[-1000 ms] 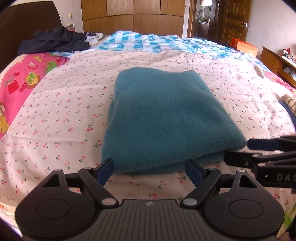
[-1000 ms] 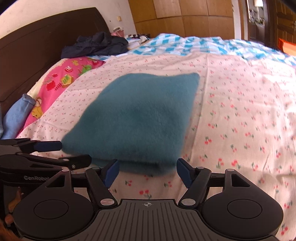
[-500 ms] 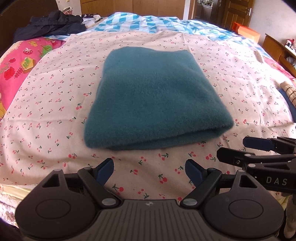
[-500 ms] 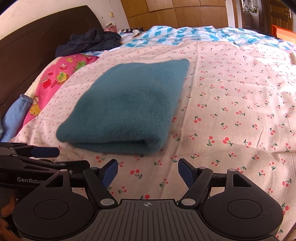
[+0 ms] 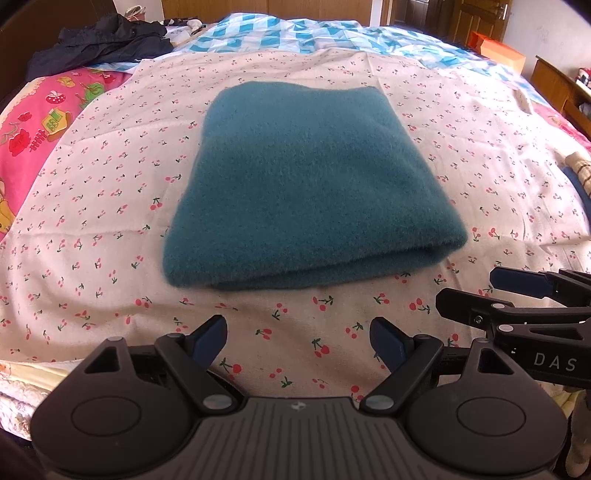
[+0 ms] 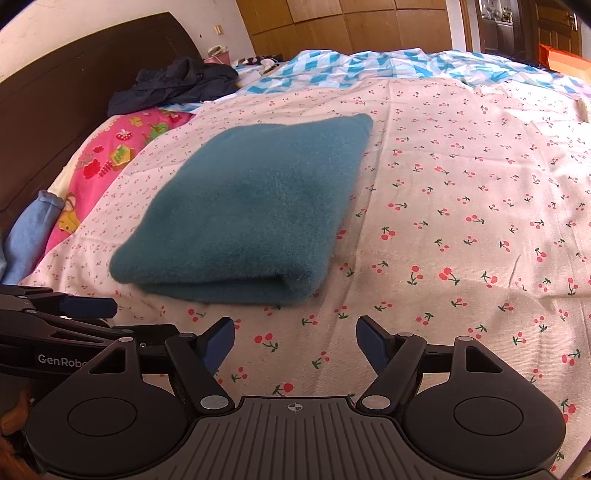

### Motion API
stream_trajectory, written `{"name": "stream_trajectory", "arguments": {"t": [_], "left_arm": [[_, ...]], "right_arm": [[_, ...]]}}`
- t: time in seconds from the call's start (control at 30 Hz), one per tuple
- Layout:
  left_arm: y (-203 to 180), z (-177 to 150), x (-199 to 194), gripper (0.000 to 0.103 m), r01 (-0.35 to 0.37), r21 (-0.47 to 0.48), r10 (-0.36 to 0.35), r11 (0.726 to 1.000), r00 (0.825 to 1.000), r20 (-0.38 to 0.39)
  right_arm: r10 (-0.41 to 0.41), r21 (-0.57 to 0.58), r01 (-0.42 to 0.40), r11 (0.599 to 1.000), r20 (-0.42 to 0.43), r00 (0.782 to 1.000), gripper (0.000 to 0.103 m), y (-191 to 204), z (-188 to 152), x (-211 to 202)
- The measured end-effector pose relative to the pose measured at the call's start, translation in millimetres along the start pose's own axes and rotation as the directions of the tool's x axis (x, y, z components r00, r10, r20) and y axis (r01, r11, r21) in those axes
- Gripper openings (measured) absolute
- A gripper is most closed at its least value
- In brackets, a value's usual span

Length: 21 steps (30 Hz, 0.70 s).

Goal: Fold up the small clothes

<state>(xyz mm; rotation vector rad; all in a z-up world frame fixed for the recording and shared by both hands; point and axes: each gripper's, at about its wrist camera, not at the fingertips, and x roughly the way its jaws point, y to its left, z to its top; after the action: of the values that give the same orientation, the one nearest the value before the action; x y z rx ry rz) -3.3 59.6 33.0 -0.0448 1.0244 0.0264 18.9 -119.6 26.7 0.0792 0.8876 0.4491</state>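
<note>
A teal fleece cloth (image 5: 310,184) lies folded into a thick rectangle on the cherry-print sheet (image 5: 92,236), its rounded fold edge facing me. My left gripper (image 5: 297,328) hovers open just short of that near edge, nothing between its blue pads. In the right wrist view the same cloth (image 6: 251,210) lies ahead and to the left. My right gripper (image 6: 294,326) is open too, empty, over bare sheet near the cloth's near right corner. Each gripper shows in the other's view, the right one's fingers (image 5: 517,280) at the right and the left one's fingers (image 6: 88,306) at the left.
A dark heap of clothes (image 6: 173,83) lies at the far left by the brown headboard (image 6: 55,96). A pink cartoon-print blanket (image 5: 33,122) and a blue-checked cover (image 5: 295,35) border the sheet. A light blue garment (image 6: 29,236) lies at the left edge.
Both grippers have drawn back from the cloth's near edge; a strip of bare sheet now shows between fingertips and cloth. The left view has tilted further down.
</note>
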Motion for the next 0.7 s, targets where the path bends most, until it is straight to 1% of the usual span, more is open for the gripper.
{"name": "stream_trajectory", "arguments": {"t": [0.27,0.7], "left_arm": [[-0.3,0.9,1.7,0.089,-0.007,0.013,0.008,1.0,1.0,-0.011],[1.5,-0.1,1.0,0.089,0.003,-0.002,-0.003,1.0,1.0,-0.007]], "right_arm": [[0.001,0.005,-0.001,1.0,-0.019,1.0,0.075,0.2,-1.2,1.8],[-0.015,0.019,0.016,1.0,-0.046,0.999,0.077,-2.2,-2.8,6.8]]}}
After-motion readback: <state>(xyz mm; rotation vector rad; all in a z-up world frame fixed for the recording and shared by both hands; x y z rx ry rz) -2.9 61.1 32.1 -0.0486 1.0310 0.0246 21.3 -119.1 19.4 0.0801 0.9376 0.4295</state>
